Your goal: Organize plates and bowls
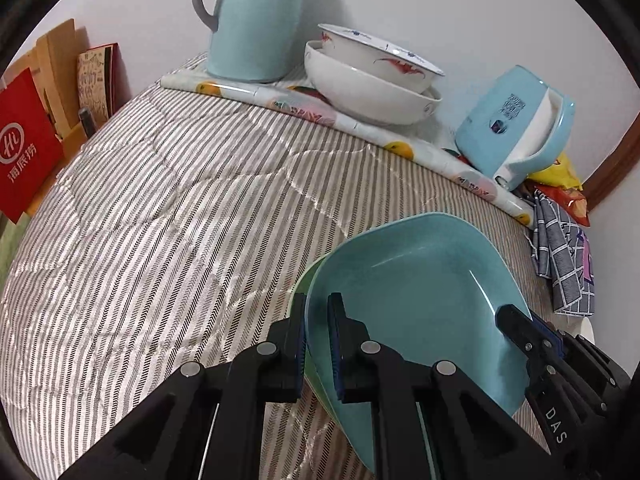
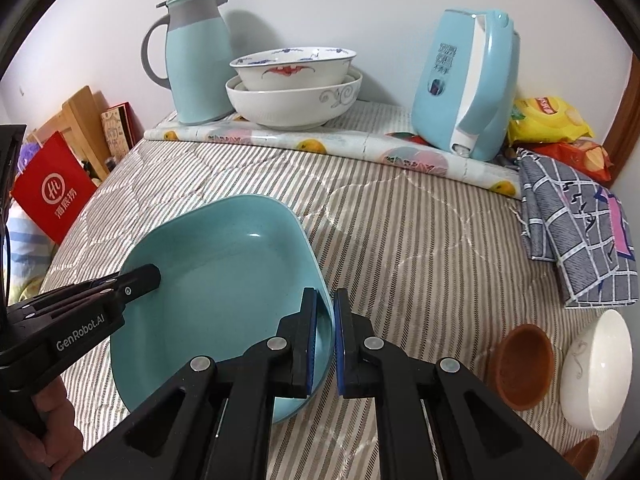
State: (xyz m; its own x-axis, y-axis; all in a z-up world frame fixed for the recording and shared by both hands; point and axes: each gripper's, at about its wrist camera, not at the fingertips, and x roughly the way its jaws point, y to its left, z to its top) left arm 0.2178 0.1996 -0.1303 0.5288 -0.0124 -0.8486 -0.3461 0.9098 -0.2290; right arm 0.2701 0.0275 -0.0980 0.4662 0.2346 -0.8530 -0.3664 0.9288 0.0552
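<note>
A teal square plate (image 1: 420,280) (image 2: 224,280) lies tilted over the striped cloth, with a green plate edge (image 1: 298,304) under it in the left wrist view. My left gripper (image 1: 318,344) is shut on the plate's left rim; it also shows in the right wrist view (image 2: 140,278). My right gripper (image 2: 325,340) is shut on the plate's right rim, and it also shows in the left wrist view (image 1: 516,320). Two white patterned bowls (image 2: 294,88) (image 1: 372,76) stand nested at the back. A brown bowl (image 2: 524,364) and a white bowl (image 2: 596,368) lie at the right.
A teal jug (image 2: 198,64) and a teal kettle (image 2: 464,84) stand at the back on a fruit-print mat (image 2: 360,144). A checked cloth (image 2: 580,232) and snack bags (image 2: 548,120) lie at the right. A red bag (image 2: 52,192) leans at the left.
</note>
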